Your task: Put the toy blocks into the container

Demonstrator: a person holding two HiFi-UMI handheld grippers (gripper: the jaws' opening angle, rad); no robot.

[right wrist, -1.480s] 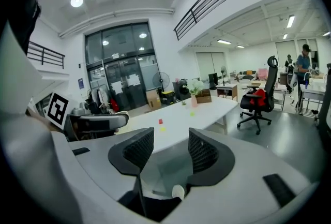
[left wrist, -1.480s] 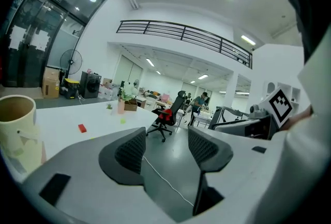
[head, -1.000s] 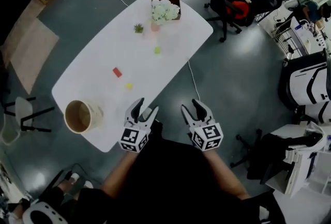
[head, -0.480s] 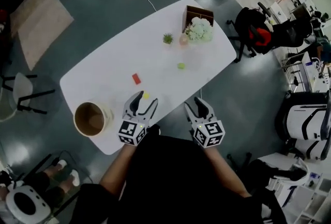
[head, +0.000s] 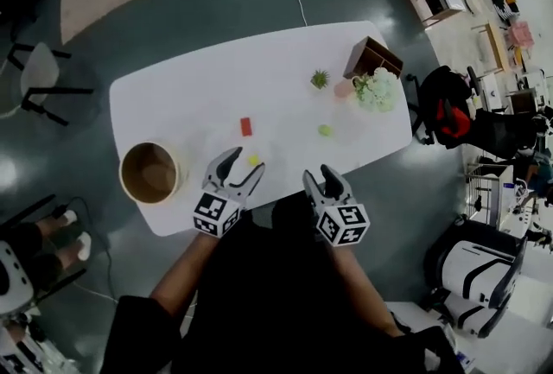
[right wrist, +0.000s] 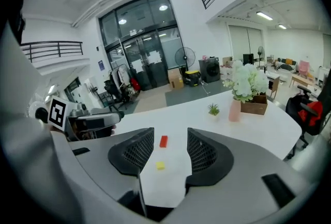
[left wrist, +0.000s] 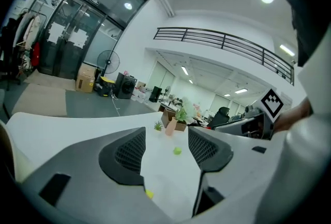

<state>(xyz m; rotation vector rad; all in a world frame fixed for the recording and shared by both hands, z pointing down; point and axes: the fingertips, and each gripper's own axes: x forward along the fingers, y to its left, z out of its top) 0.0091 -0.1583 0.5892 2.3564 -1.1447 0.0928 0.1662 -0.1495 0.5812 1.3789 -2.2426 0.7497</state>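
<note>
Your left gripper (left wrist: 166,141) and right gripper (right wrist: 170,148) have advanced to the white tabletop's (head: 190,96) near edge. Both sets of ribbed jaws stand released and empty. A small yellow block (head: 253,161) lies just ahead of the left. A red oblong block (head: 246,126) lies mid-tabletop and a rounded green block (head: 325,130) lies rightward. A cylindrical tan container (head: 122,178) stands at the near-left corner.

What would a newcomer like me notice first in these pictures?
The left gripper and the right gripper, each bearing a black-and-white marker cube, hang open and empty at the near edge of a long white table. On it lie a red block, a yellow block and a green block, with a round tan container at its left end and white flowers at the right.
</note>
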